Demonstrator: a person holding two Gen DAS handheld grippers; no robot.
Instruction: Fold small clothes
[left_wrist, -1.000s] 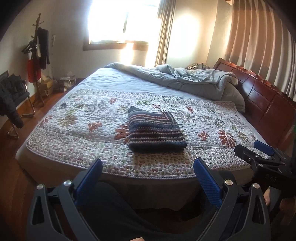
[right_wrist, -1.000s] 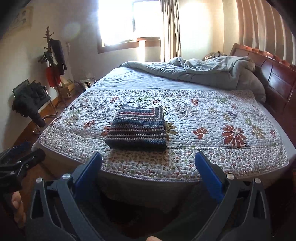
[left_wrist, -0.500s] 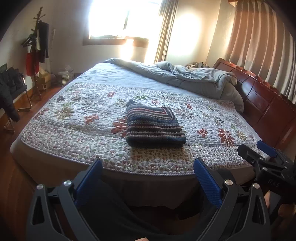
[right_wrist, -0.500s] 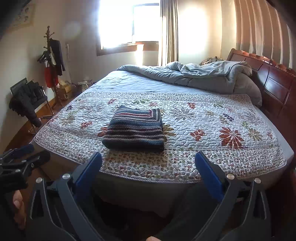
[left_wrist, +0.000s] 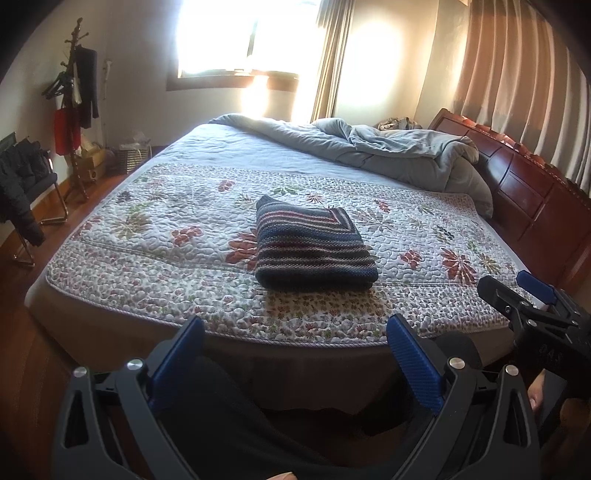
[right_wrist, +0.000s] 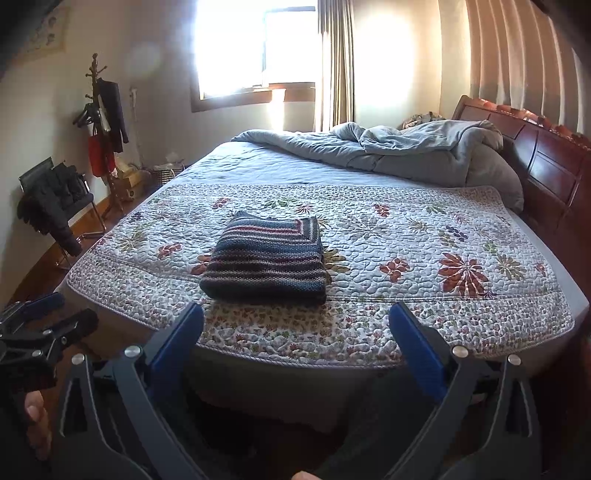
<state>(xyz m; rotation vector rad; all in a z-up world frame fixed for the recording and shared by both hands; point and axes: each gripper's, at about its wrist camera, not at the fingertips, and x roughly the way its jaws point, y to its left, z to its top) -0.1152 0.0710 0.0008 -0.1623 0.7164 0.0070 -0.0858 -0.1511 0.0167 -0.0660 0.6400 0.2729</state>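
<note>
A folded striped knit garment (left_wrist: 312, 251) in blue, grey and red lies on the floral quilt (left_wrist: 155, 236) near the bed's front edge; it also shows in the right wrist view (right_wrist: 266, 264). My left gripper (left_wrist: 295, 328) is open and empty, held back from the bed's edge, apart from the garment. My right gripper (right_wrist: 295, 314) is open and empty too, also short of the bed. The right gripper shows at the right of the left wrist view (left_wrist: 524, 295); the left gripper shows at the left of the right wrist view (right_wrist: 48, 314).
A rumpled grey duvet (left_wrist: 388, 151) lies at the bed's far end by a wooden headboard (left_wrist: 528, 184). A coat rack (left_wrist: 74, 92) and a chair with dark clothes (left_wrist: 22, 184) stand at the left wall. Wooden floor (left_wrist: 22, 350) lies below the bed.
Both grippers have drawn slightly back and up from the bed, so the bed sits a little lower and farther in view. The folded garment has not moved. Both grippers stay open.
</note>
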